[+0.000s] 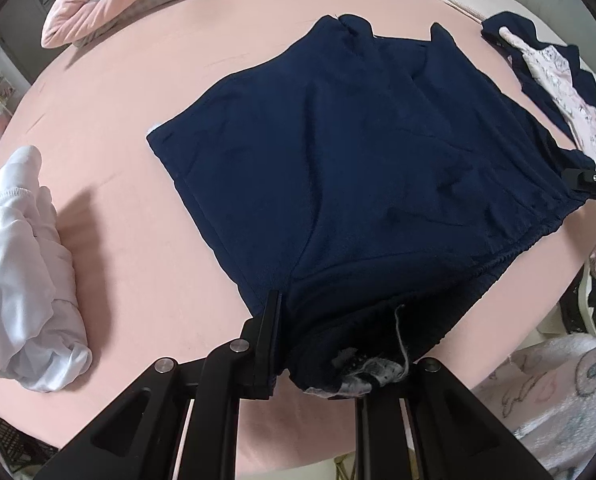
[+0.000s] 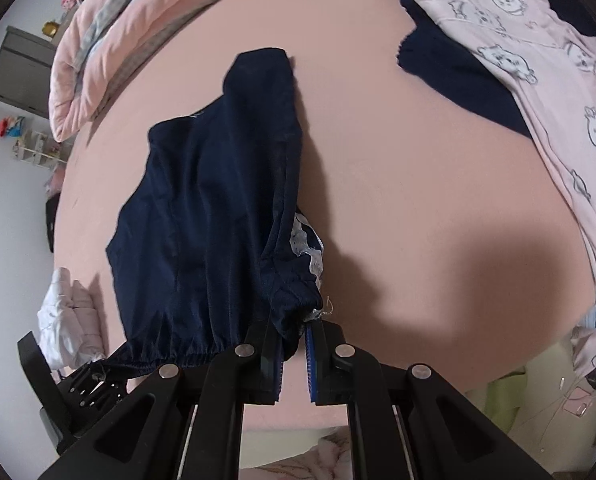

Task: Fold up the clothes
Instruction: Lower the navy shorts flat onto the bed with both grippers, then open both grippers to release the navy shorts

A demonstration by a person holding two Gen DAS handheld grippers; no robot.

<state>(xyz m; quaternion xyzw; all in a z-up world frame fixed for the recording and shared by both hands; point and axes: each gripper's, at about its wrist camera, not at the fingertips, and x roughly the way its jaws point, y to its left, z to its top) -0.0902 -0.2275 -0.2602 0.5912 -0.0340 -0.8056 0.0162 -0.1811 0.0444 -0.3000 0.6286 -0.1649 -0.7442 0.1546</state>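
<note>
Navy shorts (image 1: 338, 152) on pink bed sheet (image 1: 117, 120), waistband in both tools.

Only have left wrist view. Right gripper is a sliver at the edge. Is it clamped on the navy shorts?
Observer: Yes. In the right wrist view the right gripper is shut on the waistband corner of the navy shorts.
Operator: Anything under that corner?
Observer: White lace trim shows beneath the waistband there.
Operator: What's on the bed right of it?
Observer: A pink pajama printed with cartoon cats lies over another dark garment, apart from the shorts.
</note>
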